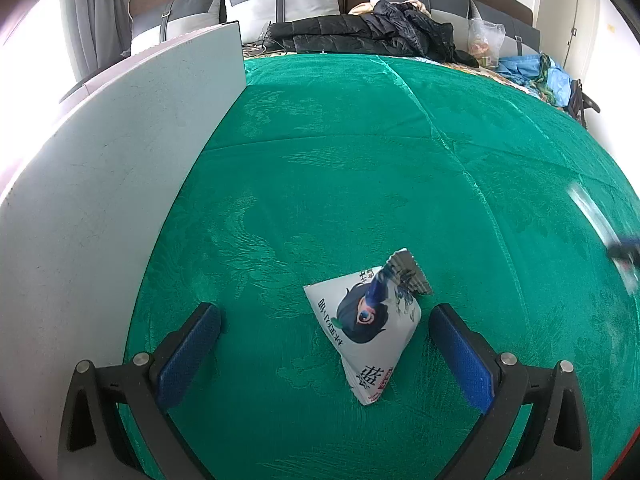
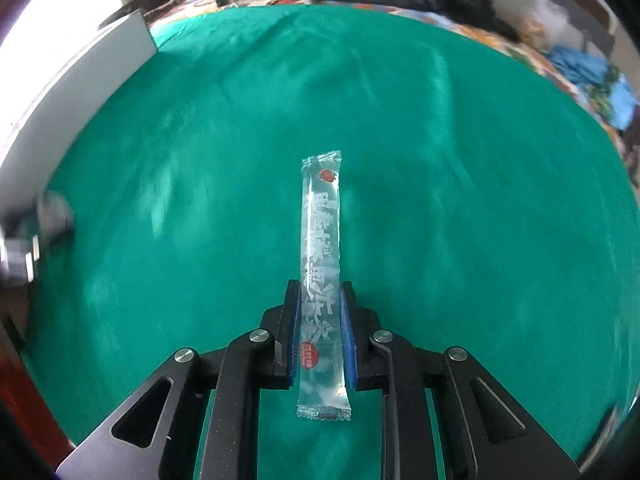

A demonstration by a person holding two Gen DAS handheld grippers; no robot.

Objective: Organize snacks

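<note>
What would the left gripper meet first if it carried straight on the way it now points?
Most likely the white snack pouch, lying on the green cloth between and just ahead of the open left gripper; depth is uncertain.

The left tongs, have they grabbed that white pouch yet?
No, the left tongs stand wide open, and the white pouch lies on the green cloth between them, untouched.
</note>
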